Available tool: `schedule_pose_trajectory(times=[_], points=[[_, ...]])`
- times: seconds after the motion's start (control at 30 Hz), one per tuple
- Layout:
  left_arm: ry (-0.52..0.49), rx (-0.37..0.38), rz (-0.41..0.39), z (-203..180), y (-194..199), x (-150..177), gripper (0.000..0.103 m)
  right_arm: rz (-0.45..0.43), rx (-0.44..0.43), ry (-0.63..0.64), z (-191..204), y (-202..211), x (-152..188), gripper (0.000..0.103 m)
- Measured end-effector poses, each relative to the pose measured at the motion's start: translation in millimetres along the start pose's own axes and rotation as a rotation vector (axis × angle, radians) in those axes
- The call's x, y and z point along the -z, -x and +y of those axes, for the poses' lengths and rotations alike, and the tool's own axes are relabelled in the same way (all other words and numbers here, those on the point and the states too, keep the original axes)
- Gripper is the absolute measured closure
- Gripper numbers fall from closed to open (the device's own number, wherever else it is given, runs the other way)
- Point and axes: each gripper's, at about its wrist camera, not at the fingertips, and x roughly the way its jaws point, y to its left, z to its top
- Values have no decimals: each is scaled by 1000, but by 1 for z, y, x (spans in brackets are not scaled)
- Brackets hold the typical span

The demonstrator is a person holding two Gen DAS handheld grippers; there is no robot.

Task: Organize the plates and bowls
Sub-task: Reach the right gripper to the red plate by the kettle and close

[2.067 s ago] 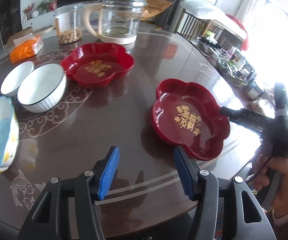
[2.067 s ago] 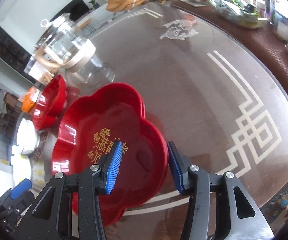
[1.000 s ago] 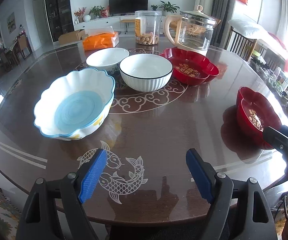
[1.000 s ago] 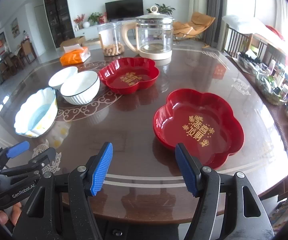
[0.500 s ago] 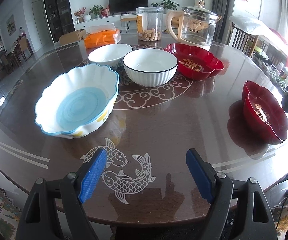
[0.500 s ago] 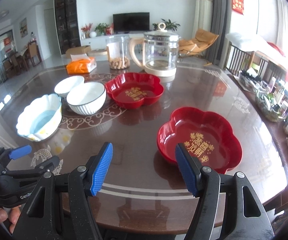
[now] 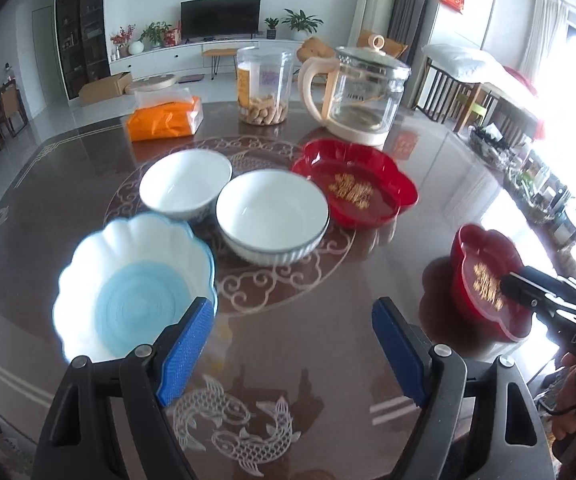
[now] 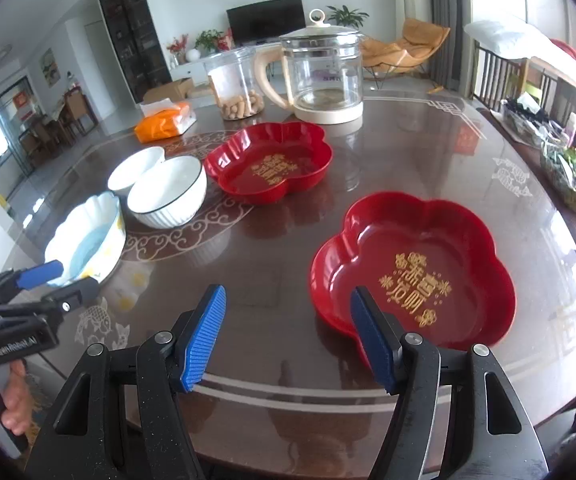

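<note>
We are at the start, both the left gripper and right gripper apart and empty; next we must grasp the near red plate at right and stack it on the far red plate.

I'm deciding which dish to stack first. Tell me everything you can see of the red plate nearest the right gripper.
The near red plate is flower-shaped, with a scalloped upturned rim and a flat floor bearing gold characters. It looks like glossy plastic or lacquer. It is empty, sits upright and flat on the dark table, apart from the other red plate. The right gripper is open at its near-left rim; contact cannot be told.
</note>
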Motion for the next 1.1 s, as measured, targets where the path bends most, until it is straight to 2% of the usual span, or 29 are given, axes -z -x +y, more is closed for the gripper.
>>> schedule_pose_trajectory(times=[0.07, 0.13, 0.23, 0.33, 0.57, 0.73, 0.77, 0.8, 0.83, 0.9, 0.93, 0.97, 1.0, 1.03, 1.1], points=[[4, -7, -21, 5, -8, -36, 22, 18, -5, -68, -18, -6, -24, 34], [-14, -17, -9, 7, -27, -70, 22, 40, -25, -164, -40, -14, -48, 34], [-51, -39, 58, 7, -69, -112, 22, 87, -67, -283, -68, -36, -80, 34], [-71, -82, 139, 5, -114, -139, 22, 127, -92, -367, -85, -59, -101, 34], [-131, -103, 313, -11, -196, -158, 24, 248, -141, -388, -88, -126, -120, 35], [-109, -141, 381, -11, -227, -156, 30, 311, -137, -376, -88, -166, -129, 35], [-105, -145, 389, -11, -231, -156, 35, 318, -124, -372, -88, -173, -131, 36], [-102, -145, 399, -10, -235, -155, 43, 329, -112, -362, -86, -180, -132, 38], [-99, -140, 411, -10, -238, -153, 48, 341, -109, -354, -85, -186, -132, 46], [-90, -120, 442, -9, -244, -150, 70, 362, -113, -349, -83, -198, -132, 58], [-80, -99, 453, -9, -248, -149, 74, 367, -113, -347, -82, -202, -131, 60], [-68, -78, 458, -9, -249, -148, 83, 370, -110, -342, -81, -206, -131, 62], [-56, -60, 460, -10, -250, -148, 89, 369, -109, -338, -80, -209, -131, 68], [-52, -56, 456, -11, -249, -148, 89, 364, -124, -340, -79, -211, -130, 83], [-53, -52, 438, -16, -246, -149, 90, 359, -137, -336, -76, -209, -131, 95]])
